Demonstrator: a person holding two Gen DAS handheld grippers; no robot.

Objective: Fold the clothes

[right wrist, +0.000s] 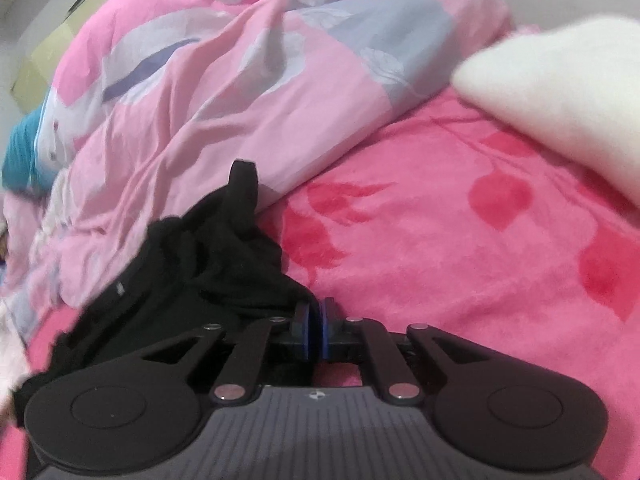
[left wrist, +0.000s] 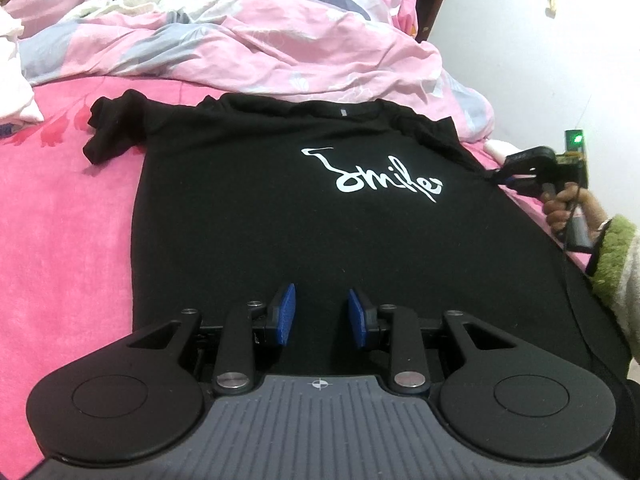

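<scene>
One black T-shirt (left wrist: 320, 240) flat; two grippers: left gripper (left wrist: 321, 316) open, right gripper (right wrist: 316, 320) seemingly pinching sleeve.

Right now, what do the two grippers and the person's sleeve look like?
Both the left gripper and the right gripper have black linkage arms with silver pins, blue-padded fingers and a ribbed grey body. The sleeve is fuzzy green with a pale part.

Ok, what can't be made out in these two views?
Left wrist view: hem of the T-shirt, hidden under the left gripper.
Right wrist view: whether the right gripper pinches the sleeve; cloth meets the near-closed jaws, blurred.
Right wrist view: most of the T-shirt, cut off at the left edge.
</scene>
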